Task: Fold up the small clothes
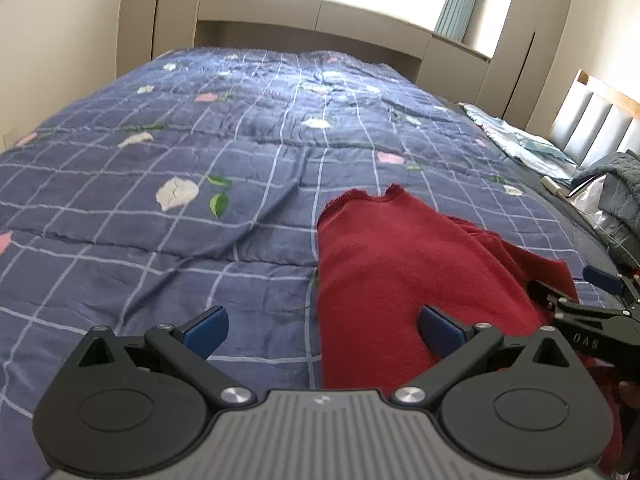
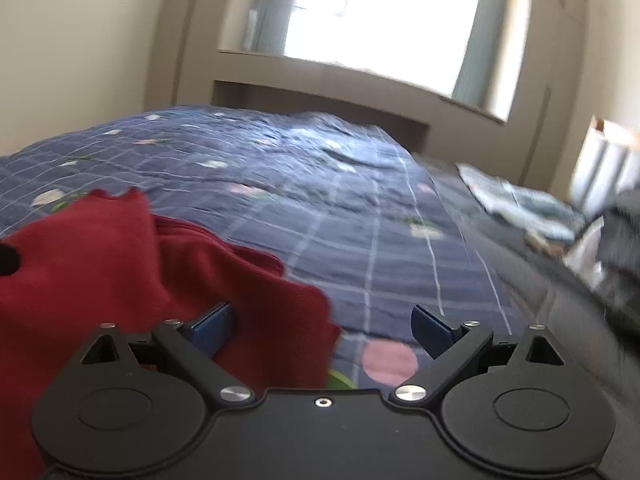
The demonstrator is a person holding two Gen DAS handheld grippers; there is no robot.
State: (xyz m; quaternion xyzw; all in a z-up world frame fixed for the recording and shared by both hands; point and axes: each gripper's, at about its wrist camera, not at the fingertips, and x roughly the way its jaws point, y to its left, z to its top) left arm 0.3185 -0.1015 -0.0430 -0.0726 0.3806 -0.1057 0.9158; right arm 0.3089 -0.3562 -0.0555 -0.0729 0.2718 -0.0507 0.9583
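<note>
In the lower right of the left wrist view, one red knit garment (image 1: pixel 400 272) lies on the bed (image 1: pixel 160 240), which is covered by a blue checked floral quilt. The garment's long axis runs from the bottom edge of the frame up toward the centre, ending in a frilled hem. The left gripper (image 1: pixel 322 330) has its jaws spread wide and holds nothing. The garment's left edge passes between the two blue pads: the right pad sits over red fabric, the left pad over bare quilt. The right gripper (image 1: pixel 576 290) enters at the right edge of the frame, at the garment's right border; whether it touches the cloth cannot be told from this view. A heap of pale and grey bedding (image 1: pixel 540 148) lies in the upper right, well apart from the garment.

In the lower left of the right wrist view, which is motion-blurred, the same garment (image 2: pixel 120 272) fills the frame corner. The right gripper (image 2: pixel 324 330) has its jaws wide and empty. The garment's rumpled right edge runs between the pads: left pad against red fabric, right pad over quilt (image 2: pixel 360 208).

Judgement: each gripper straddles its own side edge, so both are equally near; the next grasp depends on closing over those edges.

Count: one garment, two grippers, one bed.
</note>
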